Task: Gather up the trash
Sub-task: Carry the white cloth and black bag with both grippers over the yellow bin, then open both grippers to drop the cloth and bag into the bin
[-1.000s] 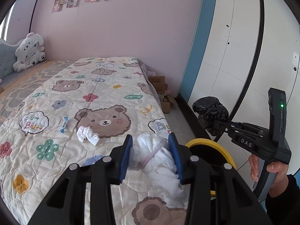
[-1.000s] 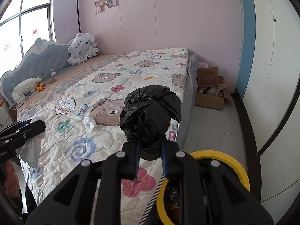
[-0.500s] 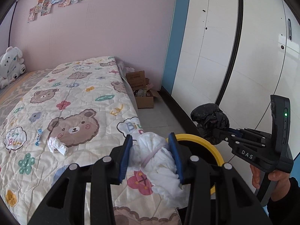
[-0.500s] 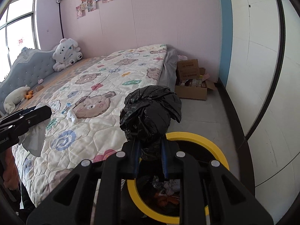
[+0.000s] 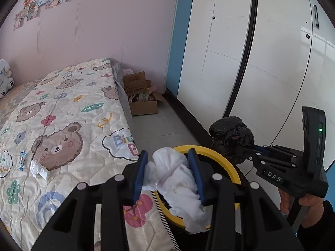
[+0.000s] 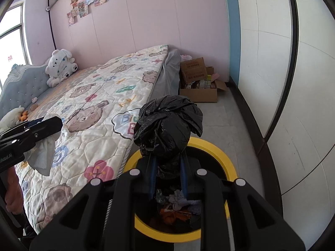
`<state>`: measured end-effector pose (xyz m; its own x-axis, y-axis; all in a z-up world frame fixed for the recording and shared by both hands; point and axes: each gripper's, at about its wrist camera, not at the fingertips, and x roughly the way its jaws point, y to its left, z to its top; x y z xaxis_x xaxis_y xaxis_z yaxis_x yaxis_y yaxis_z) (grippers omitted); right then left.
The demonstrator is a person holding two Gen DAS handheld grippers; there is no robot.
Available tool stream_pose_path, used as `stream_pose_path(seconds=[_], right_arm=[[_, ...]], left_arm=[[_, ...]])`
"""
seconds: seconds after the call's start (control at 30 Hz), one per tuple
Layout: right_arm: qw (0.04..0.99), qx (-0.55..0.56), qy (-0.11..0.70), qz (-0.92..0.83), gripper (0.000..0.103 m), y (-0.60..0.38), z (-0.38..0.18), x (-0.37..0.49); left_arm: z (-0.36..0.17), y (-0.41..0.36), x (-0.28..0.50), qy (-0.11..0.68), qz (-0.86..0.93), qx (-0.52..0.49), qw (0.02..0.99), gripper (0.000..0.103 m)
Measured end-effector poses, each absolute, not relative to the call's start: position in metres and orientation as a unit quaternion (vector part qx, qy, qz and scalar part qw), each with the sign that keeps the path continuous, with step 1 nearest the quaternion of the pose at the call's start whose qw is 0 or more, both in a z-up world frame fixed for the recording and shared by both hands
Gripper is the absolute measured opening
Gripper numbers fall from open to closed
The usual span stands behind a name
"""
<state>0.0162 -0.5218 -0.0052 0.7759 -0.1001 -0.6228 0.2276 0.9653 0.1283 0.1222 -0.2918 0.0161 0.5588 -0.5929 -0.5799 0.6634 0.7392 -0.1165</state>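
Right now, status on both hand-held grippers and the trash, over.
Left hand-held gripper shut on white tissue wad. Right hand-held gripper shut on black bag, over yellow-rimmed bin. Crumpled tissue on bed.

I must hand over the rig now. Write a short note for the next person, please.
Left gripper: shut on white crumpled tissue, at the near rim of the yellow-rimmed bin.
Right gripper: shut on black plastic bag bundle, over the bin.
Done: some trash lies in the bin.
Left: release both; then fetch the tissue wad and the blue wrapper from the bed quilt.
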Motion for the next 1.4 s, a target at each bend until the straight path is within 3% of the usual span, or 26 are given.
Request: stream_pose_path(seconds=[1.03, 1.23, 1.4], right_arm=[[0.901, 0.147, 0.390, -0.119, 0.020, -0.558, -0.065, 0.055], [0.900, 0.154, 0.389, -0.125, 0.028, -0.563, -0.067, 0.055], [0.901, 0.157, 0.383, -0.129, 0.038, -0.564, -0.065, 0.050]], left_arm=[[-0.067, -0.357, 0.164, 0.379, -0.360, 0.075, 0.849, 0.040], [-0.070, -0.357, 0.167, 0.388, -0.363, 0.070, 0.844, 0.047], [-0.068, -0.355, 0.165, 0.383, -0.360, 0.067, 0.848, 0.062]])
